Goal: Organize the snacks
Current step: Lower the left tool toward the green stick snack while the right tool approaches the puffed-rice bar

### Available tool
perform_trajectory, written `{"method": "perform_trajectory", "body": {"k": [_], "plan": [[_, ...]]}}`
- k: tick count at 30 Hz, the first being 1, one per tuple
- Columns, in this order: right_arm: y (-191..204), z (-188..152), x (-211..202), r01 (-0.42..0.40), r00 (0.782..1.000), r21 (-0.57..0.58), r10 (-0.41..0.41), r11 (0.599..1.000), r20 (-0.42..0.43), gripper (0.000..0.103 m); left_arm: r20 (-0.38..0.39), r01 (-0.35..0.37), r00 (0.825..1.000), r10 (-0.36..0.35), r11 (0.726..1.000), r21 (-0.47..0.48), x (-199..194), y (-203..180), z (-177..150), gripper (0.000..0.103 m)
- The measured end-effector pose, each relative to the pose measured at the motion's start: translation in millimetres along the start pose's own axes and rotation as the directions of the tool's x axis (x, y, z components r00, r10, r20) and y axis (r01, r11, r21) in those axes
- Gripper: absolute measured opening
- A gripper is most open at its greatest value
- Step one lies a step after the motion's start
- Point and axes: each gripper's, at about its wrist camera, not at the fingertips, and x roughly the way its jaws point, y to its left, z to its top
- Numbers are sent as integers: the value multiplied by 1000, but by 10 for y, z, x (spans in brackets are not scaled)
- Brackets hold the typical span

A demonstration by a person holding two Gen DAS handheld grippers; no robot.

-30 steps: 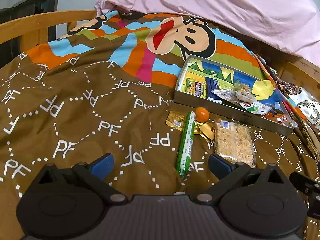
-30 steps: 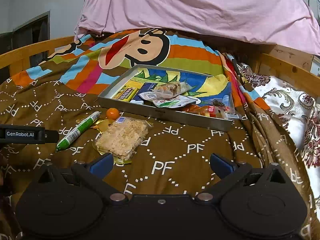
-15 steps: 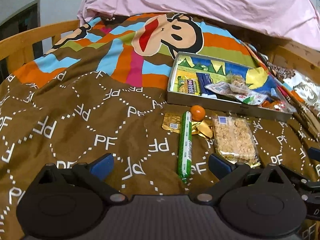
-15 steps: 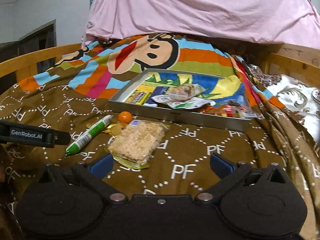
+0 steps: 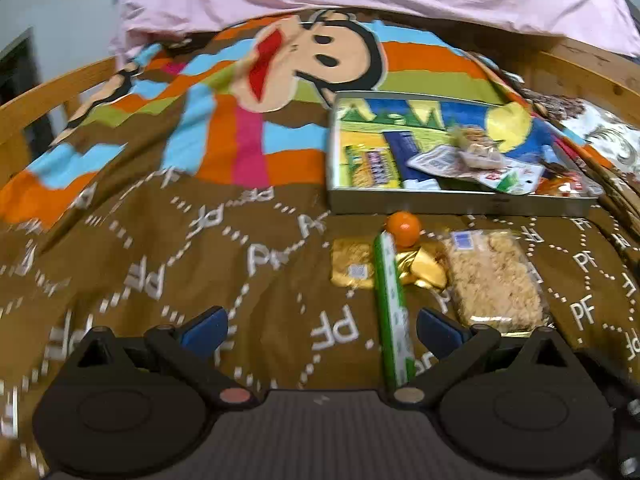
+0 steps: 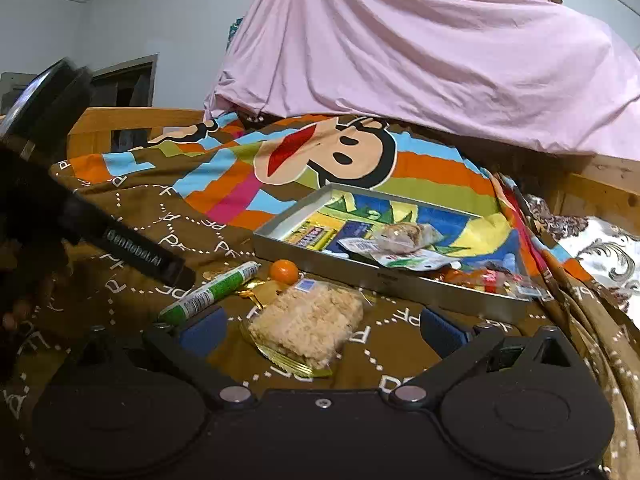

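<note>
Both grippers have moved closer to the snacks since a moment ago, and the right one now looks up more at the pink sheet. Left view first: the left gripper (image 5: 320, 326) is wide open and holds nothing. A green stick (image 5: 391, 312) lies at 1 o'clock, with its near end just inside the right finger. An orange ball (image 5: 403, 229) sits at its far tip, and gold packs (image 5: 420, 266) lie under and beside it. A rice bar (image 5: 494, 278) lies at 2 o'clock. Behind them all is the tin (image 5: 460, 203), with snacks already in it. Right view next: the right gripper (image 6: 322, 326) is wide open and empty too. Here the rice bar (image 6: 308, 326) lies right between the fingers at 12 o'clock, the green stick (image 6: 212, 294) at 10 o'clock, and the tin (image 6: 400, 284) at 1 o'clock. I think a grab comes next. A pinch could crush the crumbly bar. Soft blanket (image 6: 400, 344) could get caught in the fingers. A bump could send the ball rolling off.
</note>
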Motion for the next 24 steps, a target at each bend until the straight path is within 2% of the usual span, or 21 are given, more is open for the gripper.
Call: {"method": "perform_trajectory", "body": {"k": [3, 7, 14, 24], "plan": [[46, 15, 121, 1, 1000, -11, -1, 1000, -11, 102, -31, 77, 997, -75, 995, 64, 59, -12, 175, 102], [56, -35, 261, 33, 999, -19, -34, 999, -32, 102, -63, 116, 992, -108, 983, 145, 235, -124, 309, 102], [-17, -59, 507, 74, 994, 48, -69, 996, -89, 102, -35, 151, 988, -148, 984, 97, 516, -148, 255, 102], [297, -12, 917, 96, 983, -9, -96, 995, -159, 102, -8, 157, 988, -157, 987, 40, 599, -38, 258, 102]]}}
